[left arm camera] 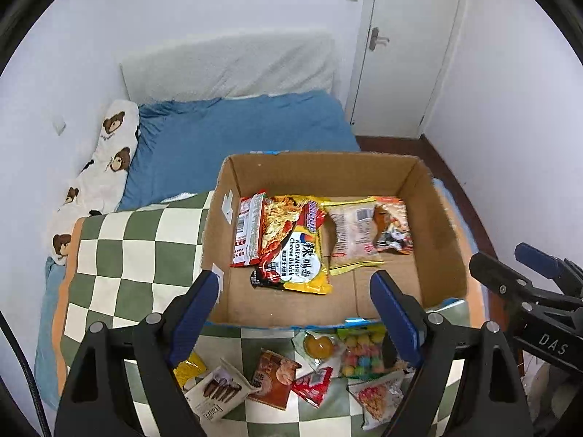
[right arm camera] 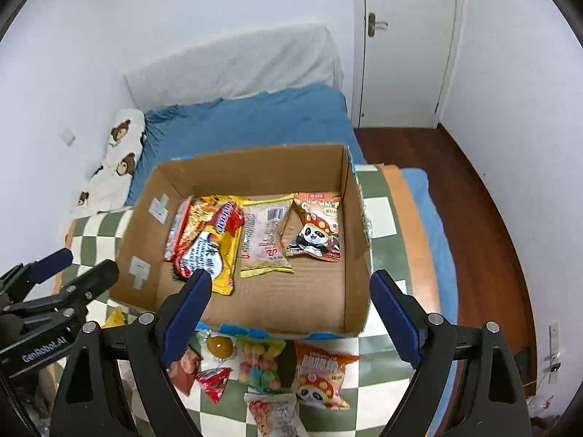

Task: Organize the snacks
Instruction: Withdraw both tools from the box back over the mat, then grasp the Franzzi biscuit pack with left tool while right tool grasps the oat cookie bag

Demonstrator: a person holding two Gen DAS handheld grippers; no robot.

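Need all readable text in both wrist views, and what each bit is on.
"KOREAN Cheese Buldak": yellow noodle packet in the cardboard box.
"DAS": right claw body, seen from the left wrist.
"GenRobot.AI": left claw body, seen from the right wrist.
"Fratelli", uncertain: biscuit box on the checked blanket.
Chinese print and barcodes on the other packets: too small or blurred.

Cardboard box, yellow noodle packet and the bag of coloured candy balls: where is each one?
Cardboard box point(left arm camera: 442, 218), left wrist view, on its bare right inner wall.
Yellow noodle packet point(left arm camera: 309, 273), left wrist view, on the middle of its label.
Bag of coloured candy balls point(right arm camera: 259, 364), right wrist view, on the candies at its middle.
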